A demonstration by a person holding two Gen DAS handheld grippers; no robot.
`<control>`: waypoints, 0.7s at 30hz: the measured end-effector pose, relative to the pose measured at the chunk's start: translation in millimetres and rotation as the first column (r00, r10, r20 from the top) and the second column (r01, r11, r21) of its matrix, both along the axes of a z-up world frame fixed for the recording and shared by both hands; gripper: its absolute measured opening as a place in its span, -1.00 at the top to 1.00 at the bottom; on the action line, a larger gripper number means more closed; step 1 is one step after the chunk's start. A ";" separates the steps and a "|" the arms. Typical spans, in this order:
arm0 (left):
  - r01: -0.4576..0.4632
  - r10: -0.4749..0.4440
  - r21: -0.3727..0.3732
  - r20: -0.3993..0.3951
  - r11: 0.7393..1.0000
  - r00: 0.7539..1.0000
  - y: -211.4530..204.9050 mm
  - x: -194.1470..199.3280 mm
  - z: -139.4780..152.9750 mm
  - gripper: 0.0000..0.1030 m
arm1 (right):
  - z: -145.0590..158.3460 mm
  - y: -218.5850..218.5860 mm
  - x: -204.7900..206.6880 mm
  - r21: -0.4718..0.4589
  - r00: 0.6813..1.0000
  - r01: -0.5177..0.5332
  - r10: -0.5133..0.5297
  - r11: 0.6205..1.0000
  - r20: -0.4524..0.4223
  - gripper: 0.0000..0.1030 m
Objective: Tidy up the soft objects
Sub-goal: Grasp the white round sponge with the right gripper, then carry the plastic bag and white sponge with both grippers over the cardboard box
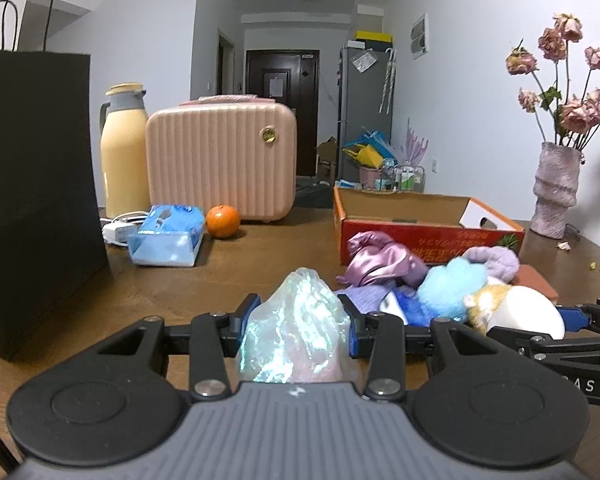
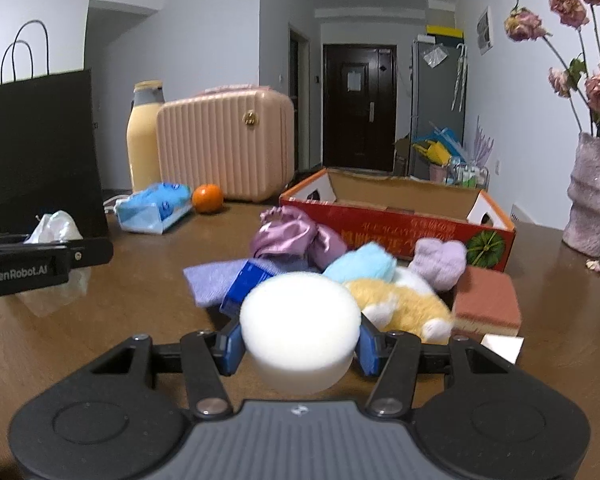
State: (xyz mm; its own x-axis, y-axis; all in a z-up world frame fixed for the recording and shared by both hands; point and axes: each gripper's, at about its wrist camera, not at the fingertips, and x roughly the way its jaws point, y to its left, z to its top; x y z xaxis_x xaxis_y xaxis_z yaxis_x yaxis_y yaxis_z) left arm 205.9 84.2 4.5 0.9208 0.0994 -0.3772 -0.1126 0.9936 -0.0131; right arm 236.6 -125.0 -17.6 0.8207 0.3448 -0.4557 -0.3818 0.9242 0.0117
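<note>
Left gripper [image 1: 298, 320] clenches crinkly iridescent plastic bag [image 1: 296, 332] | right gripper [image 2: 300, 344] squeezes round white foam sponge [image 2: 300, 320] | risk: slippery film slides free

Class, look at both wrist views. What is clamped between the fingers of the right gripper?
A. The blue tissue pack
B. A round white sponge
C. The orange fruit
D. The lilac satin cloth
B: in the right wrist view the right gripper has its blue pads pressed on either side of the round white sponge, lifted in front of the pile of soft things.
</note>
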 end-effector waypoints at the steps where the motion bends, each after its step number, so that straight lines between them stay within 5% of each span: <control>1: 0.004 -0.004 -0.001 0.003 1.000 1.000 -1.5 0.5 2.4 0.19 | 2.3 -2.4 0.2 0.004 1.000 0.003 -0.003 1.000 0.008 -0.05; 21: 0.076 -0.076 -0.009 0.057 0.997 0.996 -47.2 44.2 37.6 0.19 | 38.8 -44.9 35.8 0.069 0.991 0.084 -0.091 0.994 0.101 -0.05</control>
State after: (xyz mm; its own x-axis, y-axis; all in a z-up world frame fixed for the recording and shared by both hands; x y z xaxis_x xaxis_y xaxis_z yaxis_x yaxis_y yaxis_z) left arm 250.1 37.0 42.1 0.9454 0.0247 -0.3249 -0.0357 0.9990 -0.0279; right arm 272.3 -169.9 21.1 0.8907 0.2952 -0.3457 -0.3014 0.9528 0.0370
